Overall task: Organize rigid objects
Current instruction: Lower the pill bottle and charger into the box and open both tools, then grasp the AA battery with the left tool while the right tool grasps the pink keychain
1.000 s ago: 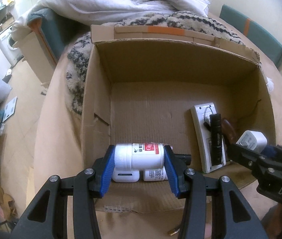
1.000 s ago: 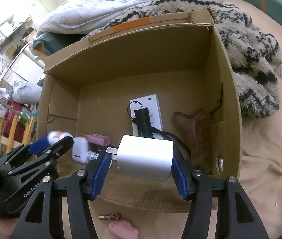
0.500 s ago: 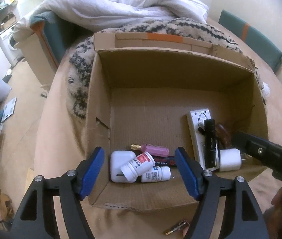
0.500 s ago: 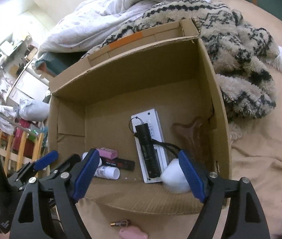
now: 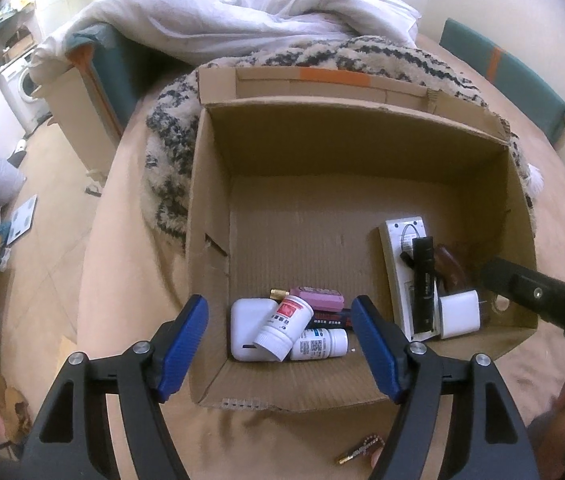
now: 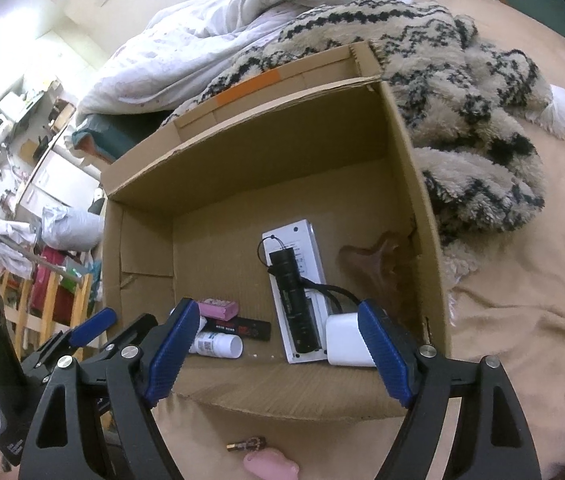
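An open cardboard box [image 5: 210, 208] [image 6: 414, 184] sits on the tan bed. Inside at the near left lie a white pill bottle with a red label [image 5: 284, 328], a second white bottle [image 5: 320, 344] [image 6: 216, 344], a white case [image 5: 244, 334], a pink block [image 5: 318, 294] [image 6: 218, 308] and a black stick [image 6: 242, 326]. At the near right lie a white remote [image 5: 396, 268] [image 6: 310, 248], a black flashlight [image 5: 422, 280] [image 6: 292, 300], a white charger cube [image 5: 458, 314] [image 6: 346, 344] and a brown wooden piece [image 6: 374, 264]. My left gripper [image 5: 280, 346] is open and empty above the bottles. My right gripper [image 6: 278, 346] is open and empty above the box's near edge.
A small brass-tipped item [image 5: 360, 450] [image 6: 246, 445] and a pink object [image 6: 270, 468] lie on the bed in front of the box. A patterned fleece blanket [image 6: 474, 120] and a white duvet [image 5: 242, 12] lie behind and right of the box.
Both grippers opened and pulled back. The red-label bottle dropped from the left gripper onto the other bottles. The charger cube dropped from the right gripper beside the remote.
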### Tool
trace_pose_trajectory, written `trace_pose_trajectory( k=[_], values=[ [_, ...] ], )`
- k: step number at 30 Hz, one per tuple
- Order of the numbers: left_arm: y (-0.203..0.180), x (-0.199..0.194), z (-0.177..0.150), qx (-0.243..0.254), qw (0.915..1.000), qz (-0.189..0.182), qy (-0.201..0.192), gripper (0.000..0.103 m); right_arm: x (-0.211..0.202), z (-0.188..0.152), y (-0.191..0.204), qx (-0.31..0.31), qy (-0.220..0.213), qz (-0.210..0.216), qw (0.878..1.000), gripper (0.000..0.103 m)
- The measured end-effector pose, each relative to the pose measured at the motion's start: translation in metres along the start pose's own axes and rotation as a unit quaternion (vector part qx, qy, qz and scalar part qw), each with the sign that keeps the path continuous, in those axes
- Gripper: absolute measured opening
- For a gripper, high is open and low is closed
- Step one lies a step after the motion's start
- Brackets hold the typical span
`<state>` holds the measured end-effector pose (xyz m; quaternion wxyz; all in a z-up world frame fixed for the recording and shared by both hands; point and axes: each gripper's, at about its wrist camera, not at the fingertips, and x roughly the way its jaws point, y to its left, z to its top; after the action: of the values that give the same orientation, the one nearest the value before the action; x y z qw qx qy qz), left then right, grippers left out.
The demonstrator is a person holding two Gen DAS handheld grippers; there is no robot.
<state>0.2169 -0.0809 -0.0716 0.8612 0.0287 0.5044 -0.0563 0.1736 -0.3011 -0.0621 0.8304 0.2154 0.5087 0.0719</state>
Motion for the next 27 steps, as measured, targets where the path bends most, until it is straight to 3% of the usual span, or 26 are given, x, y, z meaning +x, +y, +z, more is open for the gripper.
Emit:
trace_pose_trajectory(
  k=[6, 12, 27],
  values=[
    [0.002, -0.019, -0.009, 0.003, 0.9999, 0.01, -0.004, 0.071, -0.016, -0.01, 0.0, -0.004, -0.001, 0.002, 1.0, 0.086],
    [0.014, -0.028, -0.028, -0.024, 0.9994, 0.007, 0.024, 0.071, -0.031, -0.027, 0.004, -0.022, 0.003, -0.005, 1.0, 0.086],
    [0.039, -0.042, -0.081, -0.076, 0.9947, 0.022, 0.066, 0.071, -0.017, -0.077, -0.001, -0.023, 0.085, -0.023, 0.996, 0.086]
  ],
)
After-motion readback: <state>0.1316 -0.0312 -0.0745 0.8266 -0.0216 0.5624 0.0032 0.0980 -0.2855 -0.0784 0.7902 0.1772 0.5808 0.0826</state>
